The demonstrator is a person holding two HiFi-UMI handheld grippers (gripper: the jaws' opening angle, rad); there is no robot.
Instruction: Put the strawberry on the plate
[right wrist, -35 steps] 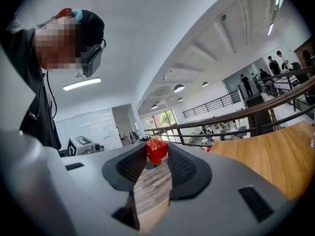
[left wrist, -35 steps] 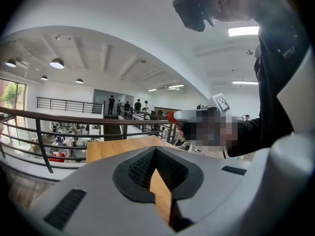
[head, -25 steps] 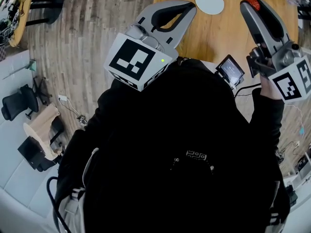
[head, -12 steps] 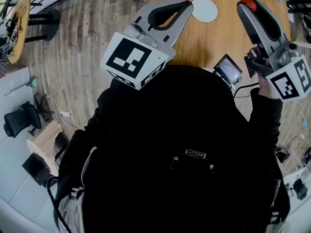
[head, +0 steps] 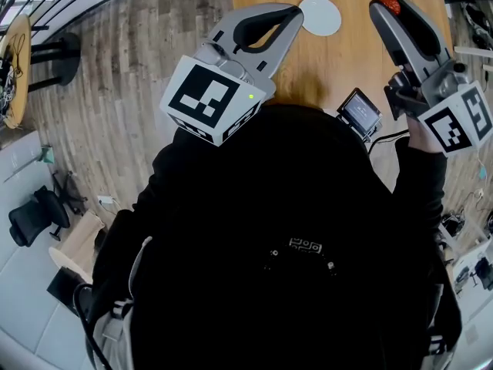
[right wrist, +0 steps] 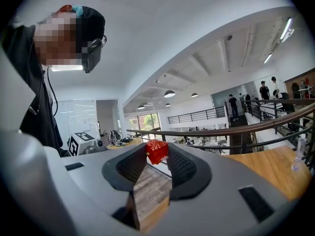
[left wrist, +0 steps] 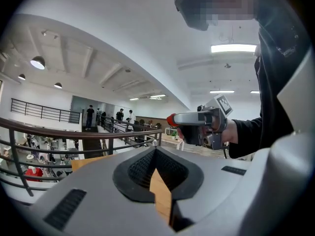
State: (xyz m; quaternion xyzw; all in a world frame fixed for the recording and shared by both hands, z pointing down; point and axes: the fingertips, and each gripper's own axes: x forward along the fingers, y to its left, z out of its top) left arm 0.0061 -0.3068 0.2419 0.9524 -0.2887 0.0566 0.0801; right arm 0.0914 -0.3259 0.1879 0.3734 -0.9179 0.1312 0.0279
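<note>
A red strawberry (head: 387, 1) is pinched at the tips of my right gripper (head: 383, 6), raised over the right side of the wooden table (head: 347, 60). In the right gripper view, the strawberry (right wrist: 156, 152) sits squeezed between the ribbed pads (right wrist: 178, 165). The small white plate (head: 320, 15) lies on the table's far part, between the two grippers. My left gripper (head: 294, 11) hovers just left of the plate, its jaws shut and empty. In the left gripper view, the left gripper's (left wrist: 155, 150) tips meet, and the right gripper (left wrist: 197, 124) appears beyond them with the strawberry (left wrist: 171, 120).
The person's black-clad body fills the lower head view. A small screen device (head: 360, 112) hangs near the table's near edge. Wooden floor and an office chair (head: 35, 214) lie to the left. A clear bottle (right wrist: 297, 156) stands on the table by a railing (right wrist: 236, 129).
Both grippers have lifted slightly, and the strawberry has stayed in the right jaws. The plate now sits a little lower and further left in the head view.
</note>
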